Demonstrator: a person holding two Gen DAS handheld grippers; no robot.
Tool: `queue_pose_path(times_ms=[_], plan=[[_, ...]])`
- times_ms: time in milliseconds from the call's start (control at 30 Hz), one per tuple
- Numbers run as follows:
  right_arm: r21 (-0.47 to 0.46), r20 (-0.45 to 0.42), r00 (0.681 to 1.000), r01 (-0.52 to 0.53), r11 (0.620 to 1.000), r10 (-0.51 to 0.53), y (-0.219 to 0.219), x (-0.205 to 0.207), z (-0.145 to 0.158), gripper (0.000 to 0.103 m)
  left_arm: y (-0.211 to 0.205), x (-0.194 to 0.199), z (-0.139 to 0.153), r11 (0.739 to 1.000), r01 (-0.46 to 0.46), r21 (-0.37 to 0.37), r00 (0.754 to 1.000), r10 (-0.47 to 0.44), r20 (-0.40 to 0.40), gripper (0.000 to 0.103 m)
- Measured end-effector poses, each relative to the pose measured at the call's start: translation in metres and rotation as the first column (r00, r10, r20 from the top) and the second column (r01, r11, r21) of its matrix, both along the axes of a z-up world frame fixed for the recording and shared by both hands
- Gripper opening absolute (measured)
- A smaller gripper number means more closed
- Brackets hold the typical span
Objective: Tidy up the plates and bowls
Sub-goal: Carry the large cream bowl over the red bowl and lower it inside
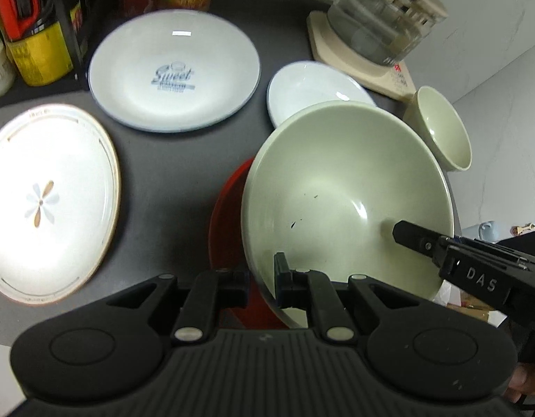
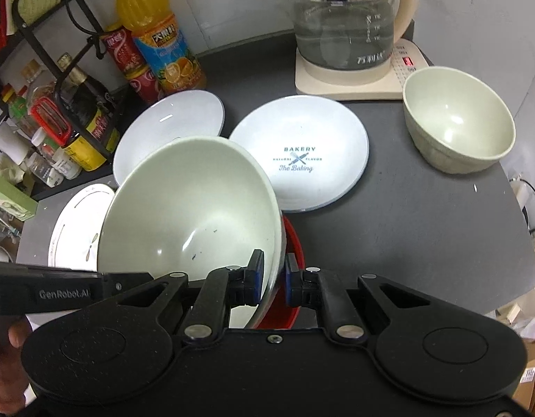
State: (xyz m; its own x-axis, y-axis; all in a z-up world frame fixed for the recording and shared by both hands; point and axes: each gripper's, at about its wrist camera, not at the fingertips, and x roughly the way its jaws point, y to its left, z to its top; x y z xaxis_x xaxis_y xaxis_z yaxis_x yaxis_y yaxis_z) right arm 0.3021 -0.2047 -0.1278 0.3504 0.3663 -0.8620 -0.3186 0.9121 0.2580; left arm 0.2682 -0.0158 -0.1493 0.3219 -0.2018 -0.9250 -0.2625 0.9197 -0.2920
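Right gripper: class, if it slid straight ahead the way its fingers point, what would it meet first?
The right gripper already straddles the rim of the big green bowl, so it would push that first. Beyond lies the bakery plate, though depth is hard to judge.

A large pale green bowl (image 2: pixel 194 215) is tilted above a red dish (image 2: pixel 291 278), its rim clamped by fingers on two sides. Its inside carries a few dark specks. On the dark worktop (image 2: pixel 423 215) lie three plates: a white one with a flower motif and gold rim (image 1: pixel 48 201), a bluish-white one lettered "Sweet" (image 1: pixel 173 69), and a smaller one lettered "BAKERY" (image 2: pixel 298 153) (all flat, face up). A small pale green bowl (image 2: pixel 458 121) stands upright, apart, near the worktop's edge.
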Motion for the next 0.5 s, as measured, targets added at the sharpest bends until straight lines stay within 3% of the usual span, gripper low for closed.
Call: queue_pose_path(times_ms=[233,500], plan=[[-0.015,-0.028,0.999,0.045,0.999,-0.045,0.004,0.0,-0.007,0.01,0.01,0.001,-0.013,1.0,0.012,-0.019,1.0,-0.013,-0.028,0.01],[-0.026,-0.039,0.996,0.073,0.997,-0.074,0.008,0.002,-0.013,0.008,0.016,0.002,-0.005,1.0,0.013,-0.022,1.0,-0.013,-0.008,0.01]])
